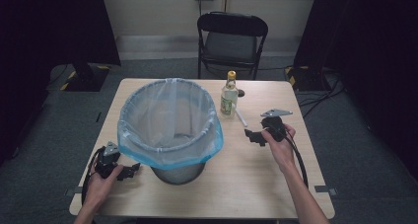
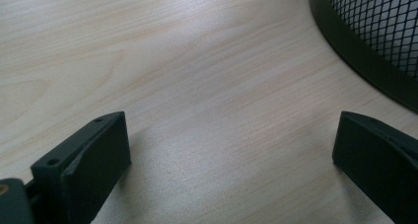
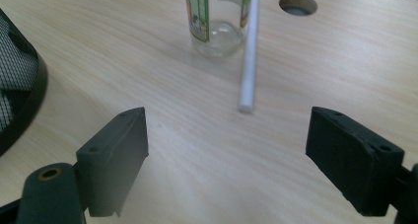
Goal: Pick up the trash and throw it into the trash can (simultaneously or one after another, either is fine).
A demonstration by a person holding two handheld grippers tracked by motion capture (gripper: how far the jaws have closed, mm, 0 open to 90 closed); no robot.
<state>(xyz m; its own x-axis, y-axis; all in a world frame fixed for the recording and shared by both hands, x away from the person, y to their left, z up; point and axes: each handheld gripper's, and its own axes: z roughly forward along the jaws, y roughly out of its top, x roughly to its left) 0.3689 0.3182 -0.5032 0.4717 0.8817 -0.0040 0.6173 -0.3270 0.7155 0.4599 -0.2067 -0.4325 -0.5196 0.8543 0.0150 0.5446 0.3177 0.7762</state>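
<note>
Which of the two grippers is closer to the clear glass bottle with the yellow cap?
Right. The right gripper sits just beside the glass bottle; the left gripper lies beyond the mesh bin.

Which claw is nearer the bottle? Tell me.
The right claw. It sits open on the table's right side, close to the bottle and the white stick. The left claw is past the bin.

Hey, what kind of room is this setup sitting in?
Probably a lab or recording room, not a home. Black curtains flank a lone wooden table, a folding chair stands behind it, and cables run over grey carpet.
</note>
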